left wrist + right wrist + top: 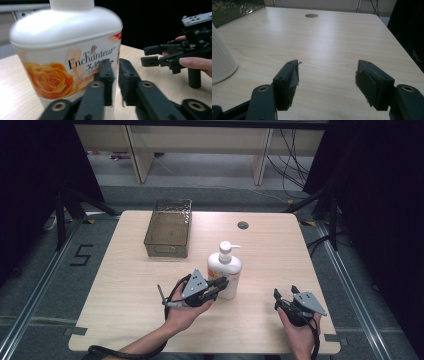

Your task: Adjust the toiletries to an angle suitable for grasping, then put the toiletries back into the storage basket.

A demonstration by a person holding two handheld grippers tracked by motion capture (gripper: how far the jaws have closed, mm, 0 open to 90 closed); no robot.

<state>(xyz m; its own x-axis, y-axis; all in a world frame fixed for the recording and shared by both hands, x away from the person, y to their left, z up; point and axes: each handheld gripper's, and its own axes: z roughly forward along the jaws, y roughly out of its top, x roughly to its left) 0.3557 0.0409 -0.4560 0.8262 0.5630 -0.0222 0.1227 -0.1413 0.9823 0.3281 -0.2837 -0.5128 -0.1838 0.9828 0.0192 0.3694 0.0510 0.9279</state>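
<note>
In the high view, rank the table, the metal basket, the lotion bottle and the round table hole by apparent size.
1. table
2. metal basket
3. lotion bottle, though it stands nearer the camera than the basket
4. table hole

Left claw (220,285) shows its jaws apparently a narrow gap apart; right claw (285,296) rests with jaws spread wide.
</note>
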